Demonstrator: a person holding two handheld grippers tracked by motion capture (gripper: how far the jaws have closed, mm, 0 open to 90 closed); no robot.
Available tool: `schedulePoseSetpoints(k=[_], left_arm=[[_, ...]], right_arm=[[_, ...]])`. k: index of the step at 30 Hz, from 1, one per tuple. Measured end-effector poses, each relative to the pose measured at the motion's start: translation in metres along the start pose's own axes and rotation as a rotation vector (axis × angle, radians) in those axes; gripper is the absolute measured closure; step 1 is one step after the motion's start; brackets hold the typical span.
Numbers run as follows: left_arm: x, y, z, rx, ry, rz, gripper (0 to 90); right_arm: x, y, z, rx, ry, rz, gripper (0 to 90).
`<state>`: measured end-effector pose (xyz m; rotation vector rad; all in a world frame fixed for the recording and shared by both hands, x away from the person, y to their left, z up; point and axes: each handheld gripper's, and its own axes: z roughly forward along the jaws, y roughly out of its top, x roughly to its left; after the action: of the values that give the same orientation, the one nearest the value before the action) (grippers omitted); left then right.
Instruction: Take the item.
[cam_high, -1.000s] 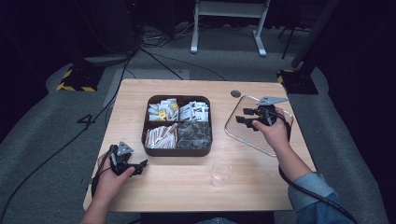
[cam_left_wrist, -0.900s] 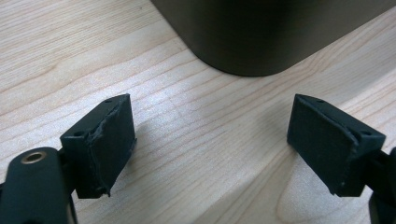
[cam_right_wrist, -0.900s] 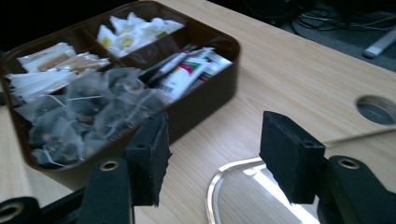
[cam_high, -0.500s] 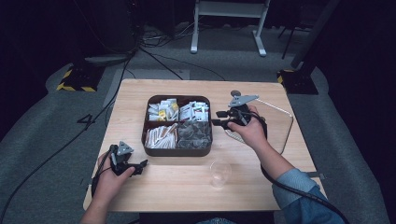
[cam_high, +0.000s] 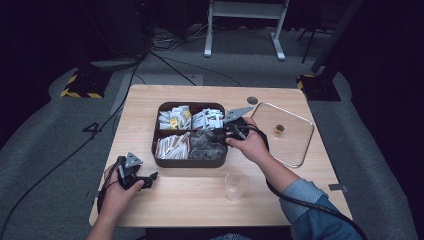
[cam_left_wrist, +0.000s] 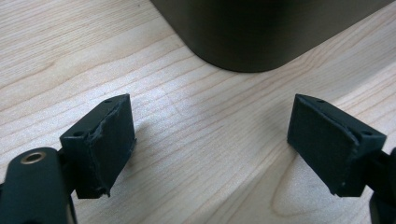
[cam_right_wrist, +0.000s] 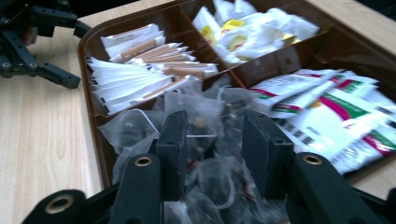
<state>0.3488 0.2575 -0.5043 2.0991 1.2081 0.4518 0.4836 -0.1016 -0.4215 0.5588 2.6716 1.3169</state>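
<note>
So the four-compartment tray (cam_high: 189, 161) sits mid-table (cam_high: 200, 205) and everything else hangs off that. Inside it: paper sachets (cam_high: 171, 146) in the near-left section, mesh tea bags (cam_high: 206, 147) near-right, small packets (cam_high: 173, 118) far-left, printed packets (cam_high: 207, 119) far-right. Right of the tray lies a clear lid (cam_high: 292, 142) with a small pod (cam_high: 279, 129) on it. A plastic cup (cam_high: 236, 185) stands in front of the tray's right corner. The left gripper (cam_high: 145, 181) rests near the tray's front-left corner; the right gripper (cam_high: 216, 134) hangs over the tea bag section.
</note>
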Motion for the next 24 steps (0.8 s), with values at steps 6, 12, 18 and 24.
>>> schedulePoseSetpoints(k=[6,12,18,24], left_arm=[[0.0,0.0,0.0,0.0,0.0,0.0,15.2],[0.0,0.0,0.0,0.0,0.0,0.0,15.2],[0.0,0.0,0.0,0.0,-0.001,-0.001,15.2],[0.0,0.0,0.0,0.0,-0.001,0.0,15.2]], right_arm=[[0.006,0.002,0.014,0.019,0.006,-0.009,56.7],[0.007,-0.003,0.028,0.05,0.003,-0.006,52.8],[0.008,-0.006,0.04,0.079,-0.004,-0.005,51.3],[0.013,-0.011,0.049,0.116,0.008,-0.056,67.2]])
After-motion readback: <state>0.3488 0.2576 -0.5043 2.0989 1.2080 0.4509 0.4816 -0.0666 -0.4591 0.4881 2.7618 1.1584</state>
